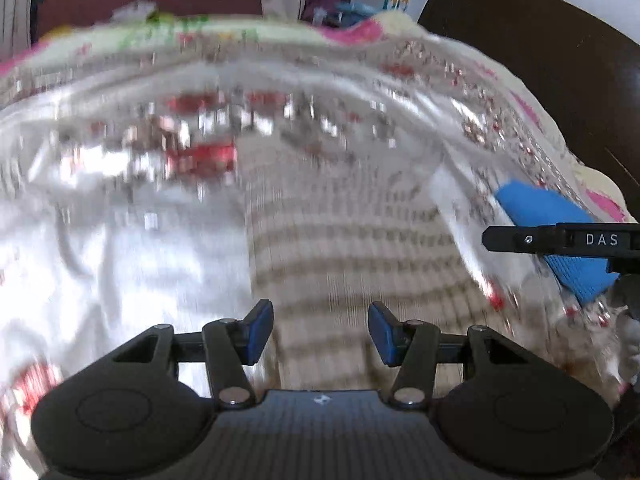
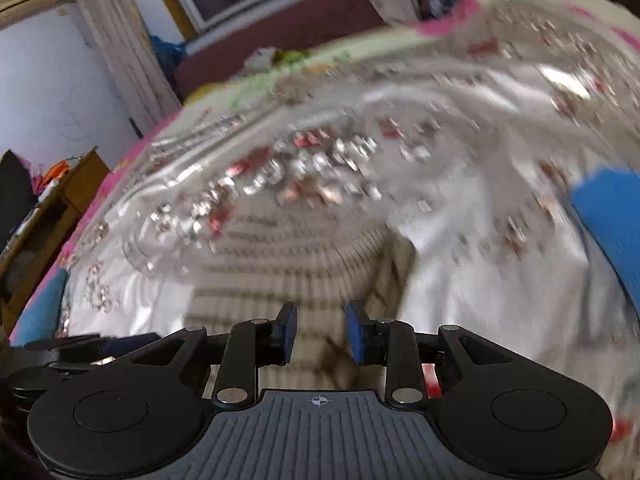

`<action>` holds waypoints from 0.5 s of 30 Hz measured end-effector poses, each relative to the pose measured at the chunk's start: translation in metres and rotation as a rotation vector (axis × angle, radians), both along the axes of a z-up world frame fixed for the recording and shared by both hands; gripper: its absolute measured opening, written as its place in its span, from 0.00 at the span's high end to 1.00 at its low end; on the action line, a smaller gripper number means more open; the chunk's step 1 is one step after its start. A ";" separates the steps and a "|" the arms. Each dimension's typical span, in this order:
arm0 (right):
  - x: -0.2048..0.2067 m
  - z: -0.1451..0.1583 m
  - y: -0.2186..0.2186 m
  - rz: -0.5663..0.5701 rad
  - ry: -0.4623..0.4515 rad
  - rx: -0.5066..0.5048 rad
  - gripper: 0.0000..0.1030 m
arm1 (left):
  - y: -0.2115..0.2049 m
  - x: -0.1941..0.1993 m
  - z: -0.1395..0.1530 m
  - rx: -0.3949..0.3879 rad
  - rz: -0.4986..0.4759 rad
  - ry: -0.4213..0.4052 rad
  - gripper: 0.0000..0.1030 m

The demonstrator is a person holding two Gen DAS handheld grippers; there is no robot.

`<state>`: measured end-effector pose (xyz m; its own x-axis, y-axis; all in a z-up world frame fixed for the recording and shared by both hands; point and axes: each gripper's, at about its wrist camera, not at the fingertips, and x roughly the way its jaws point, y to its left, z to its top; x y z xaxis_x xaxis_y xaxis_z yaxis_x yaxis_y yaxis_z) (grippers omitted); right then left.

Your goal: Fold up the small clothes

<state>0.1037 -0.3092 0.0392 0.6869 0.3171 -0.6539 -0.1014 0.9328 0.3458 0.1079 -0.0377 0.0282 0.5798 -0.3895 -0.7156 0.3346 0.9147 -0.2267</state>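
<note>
Both views motion-blurred; detail limited. Carrier is a bed [image 1: 224, 36] with a cream, pink and green printed cover, overlaid by a clear patterned plastic sheet [image 1: 120, 128] with red and silver motifs that glares heavily. Task's thing: a beige striped knit garment [image 1: 340, 232], lying on the plastic sheet at mid-bed and running from the bed's middle toward its near edge, directly ahead of both cameras. In the right wrist view the same garment [image 2: 288, 248] shows a straight right-hand border with a darker fold or layer beside it, so one lengthwise fold looks made; judgement only, blur prevents certainty. A blue knit cloth [image 1: 560, 216] lies toward the right edge of the bed, well apart from the striped piece; whether it is folded I cannot tell. Left gripper [image 1: 321, 330]: jaws spread, blue pads [image 1: 258, 332] apart, nothing between them, garment beneath and beyond. Right gripper [image 2: 321, 334]: jaws narrower but with a clear gap, no cloth pinched; its arm also shows at the right edge of the left wrist view, over the blue cloth. Progress estimate: striped garment partway, crosswise fold likely left; neither gripper is holding cloth now. Containers: none for clothes in view. A wooden cabinet [image 2: 76, 184] stands off the bed's left edge with small items on top, too blurred to name.
</note>
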 end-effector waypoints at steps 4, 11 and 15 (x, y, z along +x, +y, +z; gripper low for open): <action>0.036 -0.011 0.024 0.028 -0.012 -0.046 0.73 | -0.024 0.040 0.001 0.022 0.011 -0.020 0.46; 0.061 -0.055 0.021 -0.008 0.102 -0.144 0.89 | -0.043 0.061 -0.024 0.131 0.018 0.012 0.43; 0.058 -0.063 0.010 -0.039 0.130 -0.089 0.90 | -0.046 0.060 -0.032 0.152 0.027 0.018 0.42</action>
<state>0.1619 -0.2993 -0.0234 0.6056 0.2282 -0.7623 -0.0241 0.9628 0.2691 0.1676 -0.0833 -0.0039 0.5754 -0.2599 -0.7754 0.3063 0.9476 -0.0903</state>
